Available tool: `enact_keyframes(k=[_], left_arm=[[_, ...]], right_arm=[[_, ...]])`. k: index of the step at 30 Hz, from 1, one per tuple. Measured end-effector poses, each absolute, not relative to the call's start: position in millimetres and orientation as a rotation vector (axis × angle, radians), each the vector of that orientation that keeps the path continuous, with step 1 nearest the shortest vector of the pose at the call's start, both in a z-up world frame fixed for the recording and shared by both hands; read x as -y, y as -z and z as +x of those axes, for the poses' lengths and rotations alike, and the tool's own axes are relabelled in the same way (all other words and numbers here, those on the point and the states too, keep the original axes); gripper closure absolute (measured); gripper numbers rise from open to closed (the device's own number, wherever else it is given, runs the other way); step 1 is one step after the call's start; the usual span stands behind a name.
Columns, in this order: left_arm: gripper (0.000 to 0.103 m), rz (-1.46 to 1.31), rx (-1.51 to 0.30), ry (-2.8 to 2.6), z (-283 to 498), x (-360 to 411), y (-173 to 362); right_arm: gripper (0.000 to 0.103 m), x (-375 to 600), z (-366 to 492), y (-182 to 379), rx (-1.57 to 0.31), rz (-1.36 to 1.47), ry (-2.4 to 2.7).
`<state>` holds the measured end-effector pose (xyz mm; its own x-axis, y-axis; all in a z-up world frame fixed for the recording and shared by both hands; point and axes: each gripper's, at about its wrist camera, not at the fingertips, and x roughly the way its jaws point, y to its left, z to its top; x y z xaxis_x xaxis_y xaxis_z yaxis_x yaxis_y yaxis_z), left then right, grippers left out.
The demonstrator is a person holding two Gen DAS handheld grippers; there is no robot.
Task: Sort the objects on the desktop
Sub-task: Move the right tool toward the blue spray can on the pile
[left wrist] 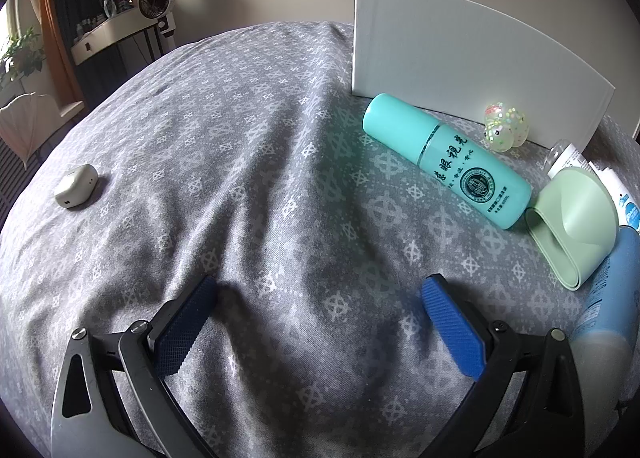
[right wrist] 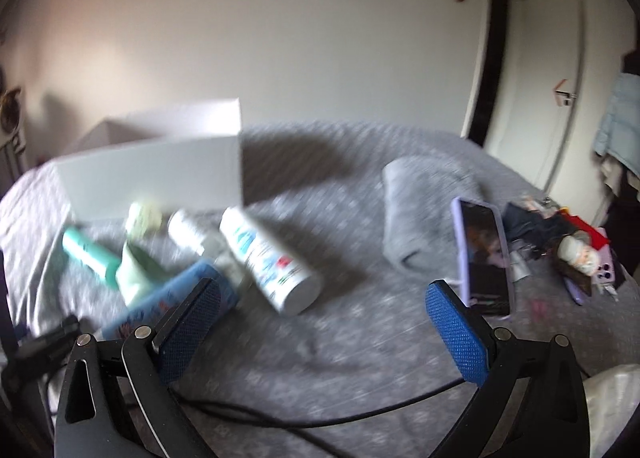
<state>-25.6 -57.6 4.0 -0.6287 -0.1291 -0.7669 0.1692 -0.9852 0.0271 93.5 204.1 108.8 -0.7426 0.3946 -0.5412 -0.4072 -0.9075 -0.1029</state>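
Observation:
A teal bottle (left wrist: 448, 160) lies on the grey patterned cloth (left wrist: 240, 178) before a white box (left wrist: 460, 54). Beside it are a glittery toy (left wrist: 506, 126), a pale green folded holder (left wrist: 576, 224), a blue bottle (left wrist: 610, 290) and a white tube (left wrist: 572, 158). A small white case (left wrist: 76, 186) lies far left. My left gripper (left wrist: 320, 290) is open and empty above bare cloth. My right gripper (right wrist: 324, 298) is open and empty; its blurred view shows the white box (right wrist: 160, 174), teal bottle (right wrist: 90, 256), green holder (right wrist: 138, 266), blue bottle (right wrist: 176, 298) and a white bottle (right wrist: 270, 258).
In the right wrist view a folded grey cloth (right wrist: 424, 210) lies at mid right, a phone in a lilac case (right wrist: 486, 258) stands beside it, and small clutter (right wrist: 576, 254) sits far right. A black cable (right wrist: 320, 418) runs across the near cloth.

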Motion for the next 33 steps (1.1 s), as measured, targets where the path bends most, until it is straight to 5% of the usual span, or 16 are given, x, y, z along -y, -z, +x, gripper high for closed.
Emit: enact_keyframes(k=[14,33], left_arm=[[0.0,1.263,-0.071,2.694,-25.8,57.6,-3.7],[0.0,1.263,-0.071,2.694,-25.1,57.3,-3.7]], right_arm=[[0.0,-221.6,29.4,-134.0,0.069,-1.1,-2.693],[0.0,-224.0,53.5,-83.9,-0.551,-1.421,-2.685]])
